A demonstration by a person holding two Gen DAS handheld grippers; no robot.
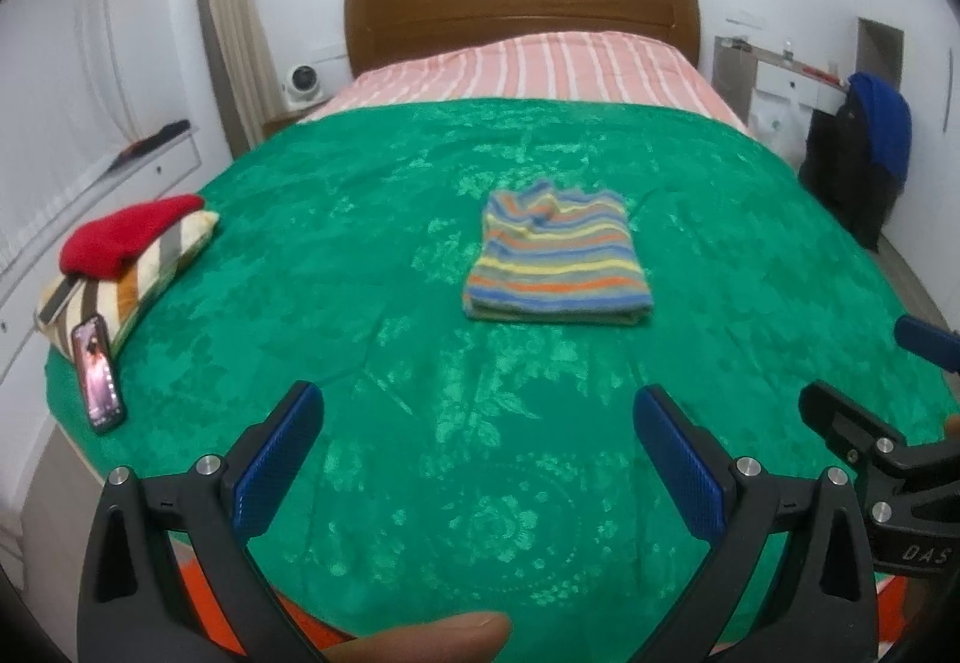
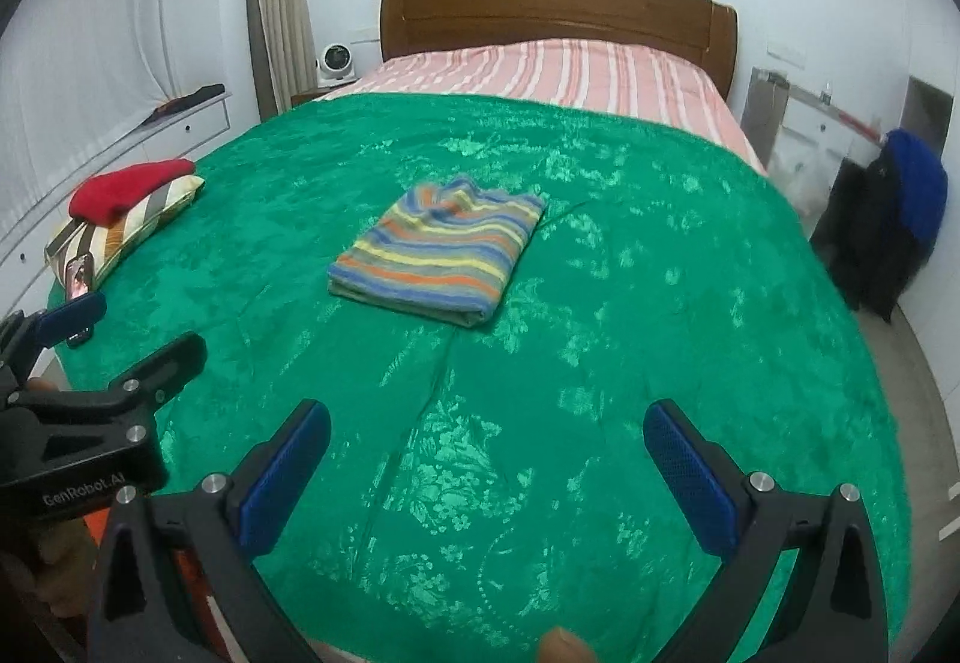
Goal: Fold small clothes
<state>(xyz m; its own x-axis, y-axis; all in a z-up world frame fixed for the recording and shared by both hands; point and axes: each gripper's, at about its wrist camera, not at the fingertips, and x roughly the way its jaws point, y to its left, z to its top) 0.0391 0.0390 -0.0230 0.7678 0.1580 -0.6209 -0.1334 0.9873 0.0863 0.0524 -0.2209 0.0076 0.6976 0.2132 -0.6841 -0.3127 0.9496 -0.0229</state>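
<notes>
Striped in blue, orange and yellow, one small garment (image 1: 557,262) lies folded into a neat block on the green blanket (image 1: 372,255), near its middle and well apart from both tongs. Left tongs (image 1: 480,405) and right tongs (image 2: 487,420) each hang over the near end of that blanket with their blue pads spread wide, gripping nothing. Judging by the tidy edges, this piece looks done, so the step in hand is probably either a last smoothing or moving on to the next piece. To do it well, come down from above onto the thick near fold, pinch all layers together, and lift evenly with both tongs so the block does not slide open on the slippery-looking blanket. Counting: one striped garment; one red piece (image 1: 129,237) at the blanket's left edge, resting on one striped cushion (image 1: 120,285); one phone (image 1: 97,375) propped just in front of that cushion; two tongs; one bed with a wooden headboard (image 1: 522,12) beyond the blanket.
</notes>
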